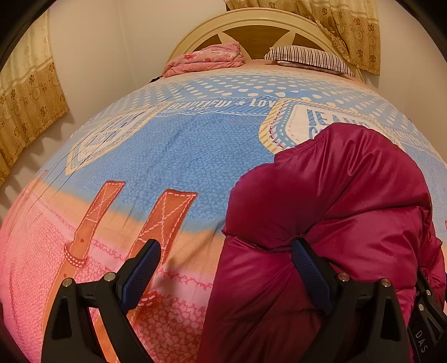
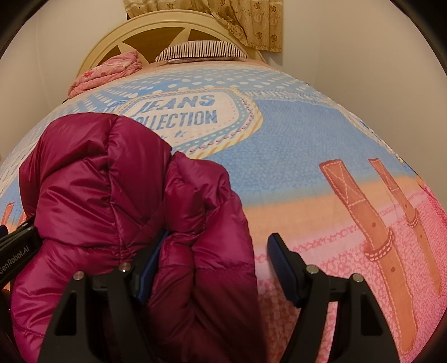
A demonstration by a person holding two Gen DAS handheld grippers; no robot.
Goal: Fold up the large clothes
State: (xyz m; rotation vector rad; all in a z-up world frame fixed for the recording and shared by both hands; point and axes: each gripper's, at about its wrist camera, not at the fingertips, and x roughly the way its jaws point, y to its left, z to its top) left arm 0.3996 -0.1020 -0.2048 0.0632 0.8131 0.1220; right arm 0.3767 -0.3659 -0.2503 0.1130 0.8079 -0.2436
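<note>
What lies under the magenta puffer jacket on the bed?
The jacket lies bunched on the printed bedspread, covering part of its "Jeans Collection" badge. Whether anything else is under the jacket cannot be seen.

- The puffer jacket (image 1: pixel 335 201) (image 2: pixel 117 190) was a glossy magenta, quilted in puffy panels.
- The bedspread (image 1: pixel 181 156) (image 2: pixel 293 145) ran sky blue up top, then a peach band, then pink with tiny hearts, white dots near the headboard, printed brown belt straps and a white "JEANS COLLECTION" badge.
- The pillow (image 1: pixel 307 57) (image 2: pixel 201 49) showed dark and white stripes.
- The folded blanket (image 1: pixel 206 58) (image 2: pixel 109 71) was pink with flowers.
- The headboard (image 1: pixel 251 25) (image 2: pixel 156 30) was cream over brown.
- The curtains (image 1: pixel 343 25) (image 2: pixel 251 19) were tan with darker flowers.
- The gripper fingers (image 1: pixel 142 273) (image 2: pixel 279 265) were black with blue textured pads.
</note>
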